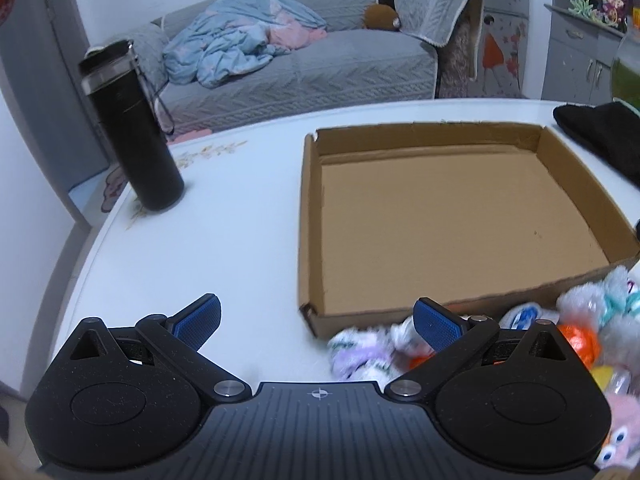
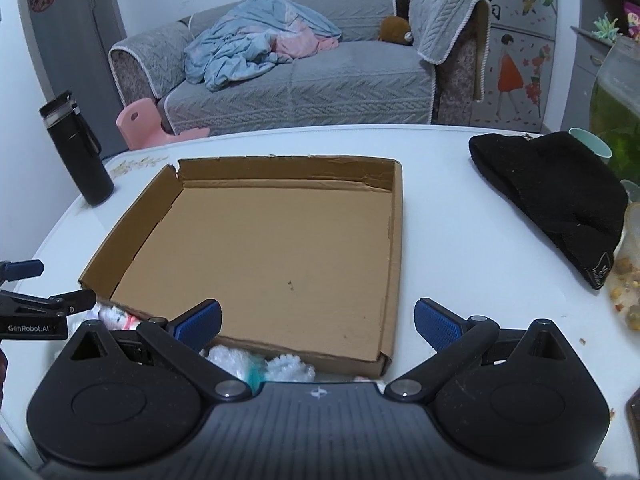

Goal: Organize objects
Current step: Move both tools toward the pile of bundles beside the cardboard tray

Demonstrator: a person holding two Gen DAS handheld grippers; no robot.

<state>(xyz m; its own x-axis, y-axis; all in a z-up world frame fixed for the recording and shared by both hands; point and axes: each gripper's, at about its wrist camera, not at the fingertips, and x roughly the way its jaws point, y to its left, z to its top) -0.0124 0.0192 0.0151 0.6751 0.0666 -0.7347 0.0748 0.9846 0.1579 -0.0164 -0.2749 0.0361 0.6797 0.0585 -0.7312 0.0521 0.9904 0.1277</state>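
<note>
Cardboard tray (image 2: 280, 248) lay empty ahead of both tools, left (image 1: 318, 320) and right (image 2: 318, 320), jaws apart; plush toys (image 1: 580, 320) just beside.

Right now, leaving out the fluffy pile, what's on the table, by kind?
Box: 1
Flask: 1
Black hat: 1
Total: 3, not counting the glassware at the right edge, which is too cut off to count.

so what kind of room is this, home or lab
Most likely a home living room. A grey sofa with a rumpled blanket stands behind the white table, and a cardboard box, fluffy toys and a black flask sit on the table.
</note>
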